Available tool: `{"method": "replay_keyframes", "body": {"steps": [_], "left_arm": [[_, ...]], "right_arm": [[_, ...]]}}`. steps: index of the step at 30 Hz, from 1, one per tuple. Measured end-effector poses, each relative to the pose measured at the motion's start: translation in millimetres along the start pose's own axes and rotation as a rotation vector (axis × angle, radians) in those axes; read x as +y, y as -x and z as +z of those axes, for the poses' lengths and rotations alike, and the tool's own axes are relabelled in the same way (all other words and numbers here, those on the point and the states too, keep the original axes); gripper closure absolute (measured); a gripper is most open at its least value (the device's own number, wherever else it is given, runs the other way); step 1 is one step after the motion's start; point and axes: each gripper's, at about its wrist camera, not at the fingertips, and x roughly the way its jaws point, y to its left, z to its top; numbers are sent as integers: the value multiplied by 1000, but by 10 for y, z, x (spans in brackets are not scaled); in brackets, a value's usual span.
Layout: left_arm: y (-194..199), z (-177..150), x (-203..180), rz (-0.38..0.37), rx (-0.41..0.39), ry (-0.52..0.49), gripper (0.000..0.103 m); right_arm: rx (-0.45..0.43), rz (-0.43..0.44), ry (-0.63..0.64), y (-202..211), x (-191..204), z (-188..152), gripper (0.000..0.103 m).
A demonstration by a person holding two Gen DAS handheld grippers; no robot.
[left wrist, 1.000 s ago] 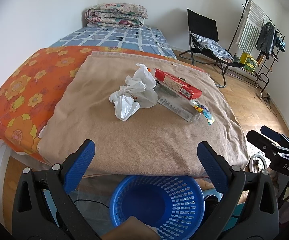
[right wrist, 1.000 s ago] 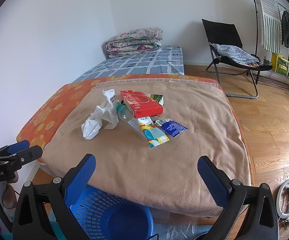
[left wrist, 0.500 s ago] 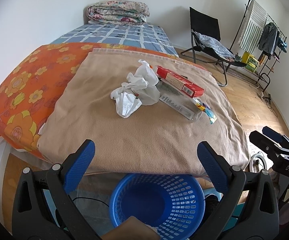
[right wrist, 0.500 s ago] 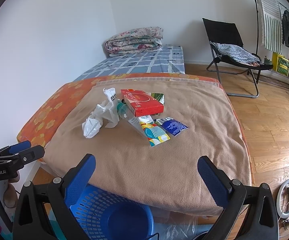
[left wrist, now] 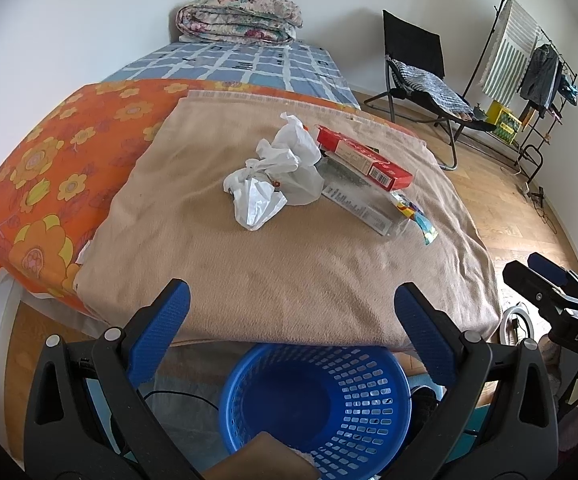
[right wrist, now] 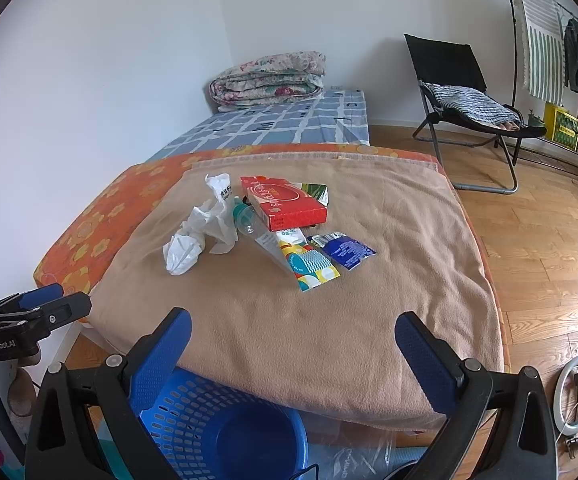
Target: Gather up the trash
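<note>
Over the last second both cameras have crept a little nearer the bed, so the trash heap sits slightly larger and lower in frame, which I take as the start of the approach, nothing collected yet. Left to right in the left view: the left gripper (left wrist: pixel 289 304) gapes wide and empty above the perforated blue basket (left wrist: pixel 373 392), while the crumpled white plastic bags (left wrist: pixel 273 184), the glossy red carton (left wrist: pixel 365 158) and what looks like a clear bottle lie mid-frame on the fuzzy tan blanket (left wrist: pixel 289 264). The right gripper (right wrist: pixel 293 330) is likewise spread wide holding nothing, with flat foil sachets (right wrist: pixel 329 256) centre-frame.
</note>
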Motion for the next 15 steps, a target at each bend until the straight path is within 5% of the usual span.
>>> {"method": "replay_keyframes", "body": {"steps": [15], "left_arm": [[-46, 48, 50, 19, 43, 15, 0]], "right_arm": [[5, 0, -1, -5, 2, -13, 0]]}}
